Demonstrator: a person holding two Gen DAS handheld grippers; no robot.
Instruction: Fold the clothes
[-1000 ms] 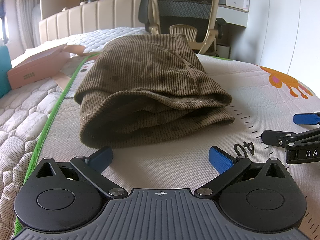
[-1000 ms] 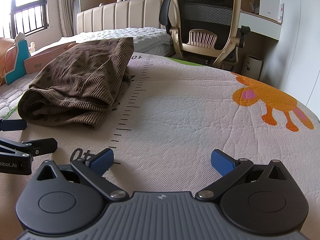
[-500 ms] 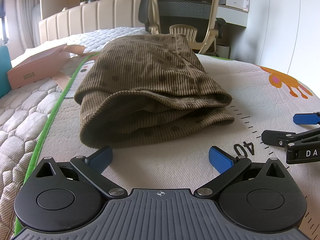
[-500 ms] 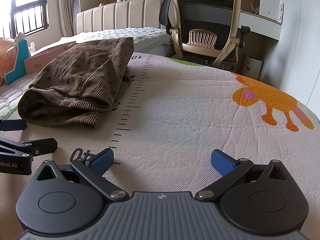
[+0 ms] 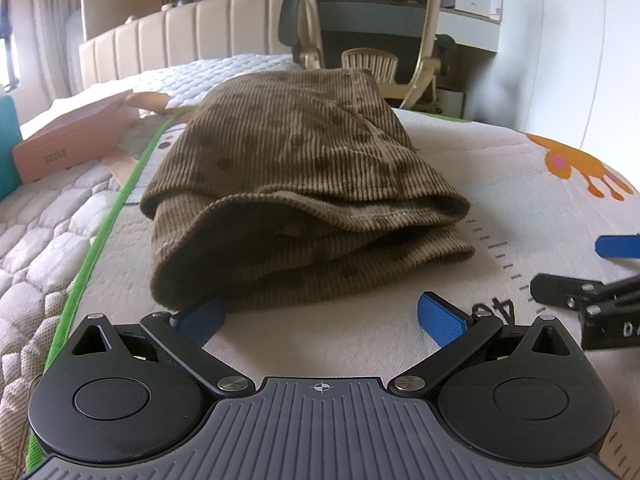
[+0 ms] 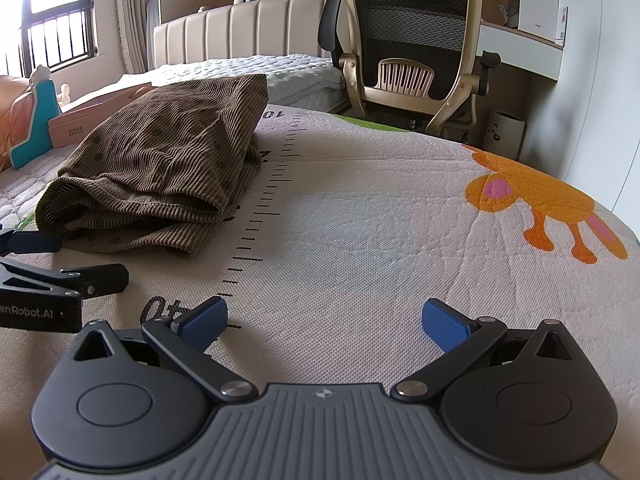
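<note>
A brown corduroy garment [image 5: 296,208] with dark dots lies folded in several layers on the printed mat [image 5: 460,168]. My left gripper [image 5: 320,318] is open right at the garment's near edge, and its left fingertip [image 5: 198,320] sits under the hem. The garment also shows in the right wrist view [image 6: 160,172], at the left. My right gripper [image 6: 324,318] is open and empty over bare mat, to the right of the garment. Each gripper shows at the edge of the other's view.
A pink box [image 5: 60,148] lies on the quilted mattress [image 5: 36,240] left of the mat's green border. An office chair [image 6: 412,40] stands beyond the mat's far edge, with a desk and a small bin [image 6: 504,132] to its right.
My left gripper has moved forward to the garment's near edge, and its left fingertip has slipped under the hem. The right gripper has hardly moved.
</note>
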